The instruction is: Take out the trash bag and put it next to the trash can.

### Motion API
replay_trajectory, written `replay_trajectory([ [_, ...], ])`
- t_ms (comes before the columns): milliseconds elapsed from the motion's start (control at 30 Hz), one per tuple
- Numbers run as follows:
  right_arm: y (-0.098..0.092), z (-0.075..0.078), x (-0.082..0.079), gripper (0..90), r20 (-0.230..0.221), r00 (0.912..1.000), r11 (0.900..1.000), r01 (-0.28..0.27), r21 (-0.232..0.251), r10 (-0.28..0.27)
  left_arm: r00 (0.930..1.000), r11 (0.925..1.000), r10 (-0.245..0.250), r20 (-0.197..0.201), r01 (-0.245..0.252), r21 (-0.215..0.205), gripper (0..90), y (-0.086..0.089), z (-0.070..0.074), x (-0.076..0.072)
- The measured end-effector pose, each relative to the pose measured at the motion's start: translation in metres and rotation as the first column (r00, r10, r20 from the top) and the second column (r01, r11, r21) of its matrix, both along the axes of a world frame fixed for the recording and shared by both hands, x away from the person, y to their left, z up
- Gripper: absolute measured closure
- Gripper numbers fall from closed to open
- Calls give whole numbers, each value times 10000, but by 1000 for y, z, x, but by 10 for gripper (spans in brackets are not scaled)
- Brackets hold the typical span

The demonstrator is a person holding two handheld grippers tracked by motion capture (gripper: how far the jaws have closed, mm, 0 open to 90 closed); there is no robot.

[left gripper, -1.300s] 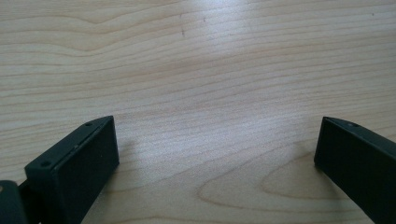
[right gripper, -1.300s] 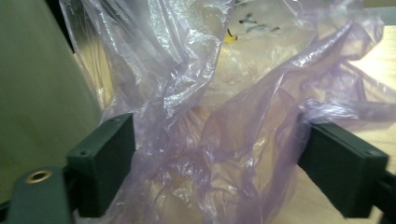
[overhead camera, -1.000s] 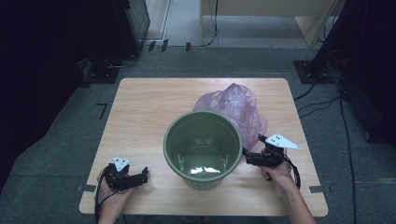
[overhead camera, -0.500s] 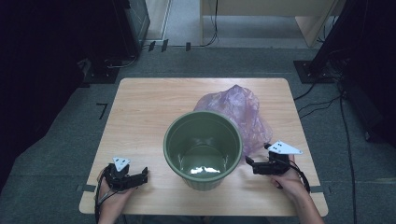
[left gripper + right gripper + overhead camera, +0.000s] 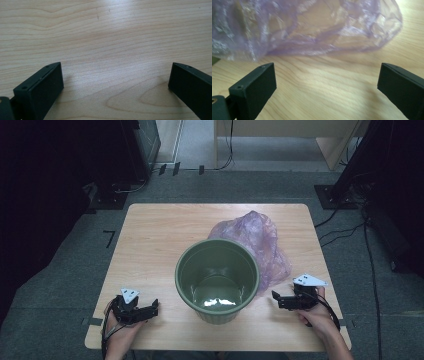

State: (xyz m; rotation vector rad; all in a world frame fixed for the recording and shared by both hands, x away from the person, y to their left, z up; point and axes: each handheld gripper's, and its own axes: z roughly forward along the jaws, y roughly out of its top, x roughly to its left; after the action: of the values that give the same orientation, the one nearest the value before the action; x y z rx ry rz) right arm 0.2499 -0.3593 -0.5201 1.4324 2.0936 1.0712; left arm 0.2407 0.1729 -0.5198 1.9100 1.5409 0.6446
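A green plastic bin (image 5: 217,280) stands upright at the middle front of the wooden table (image 5: 155,235), with nothing visible inside. Behind it and to its right lies a crumpled translucent purple bag (image 5: 260,242), whose edge also shows close ahead in the right gripper view (image 5: 312,27). My left gripper (image 5: 152,307) rests open near the front left corner, over bare wood (image 5: 112,57), nothing between its jaws. My right gripper (image 5: 276,299) is open just right of the bin, pointing toward it and the bag, jaws spread wide over the tabletop (image 5: 324,90).
Grey carpet surrounds the table. Dark equipment stands (image 5: 350,185) and cables (image 5: 350,232) sit at the far right, a black cabinet (image 5: 125,155) at the far left. A "7" mark (image 5: 110,238) lies on the floor left of the table.
My right gripper has drawn back toward the front edge and slightly right, away from the bag. The left gripper has stayed in place.
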Motion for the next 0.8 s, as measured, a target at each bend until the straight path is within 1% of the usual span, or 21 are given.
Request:
replay_trajectory([
  [200,-11,-2,-8,16,-92,9995,9995,315,-54,-316,10000,10000,-2,1,2,-3,0,0,0,0],
  [500,-25,-3,-15,15,-143,9949,9949,993,-165,-996,10000,10000,-3,-1,3,1,0,0,0,0],
  [633,-30,-4,-18,15,-277,9892,9891,1431,-341,-1441,10000,10000,-4,0,4,-2,0,0,0,0],
  [700,-33,-4,-21,15,-305,9864,9865,1602,-338,-1612,10000,10000,-1,0,1,-3,0,0,0,0],
  [800,-37,-4,-25,15,-321,9827,9824,1805,-483,-1822,10000,10000,0,4,0,-5,0,0,0,0],
])
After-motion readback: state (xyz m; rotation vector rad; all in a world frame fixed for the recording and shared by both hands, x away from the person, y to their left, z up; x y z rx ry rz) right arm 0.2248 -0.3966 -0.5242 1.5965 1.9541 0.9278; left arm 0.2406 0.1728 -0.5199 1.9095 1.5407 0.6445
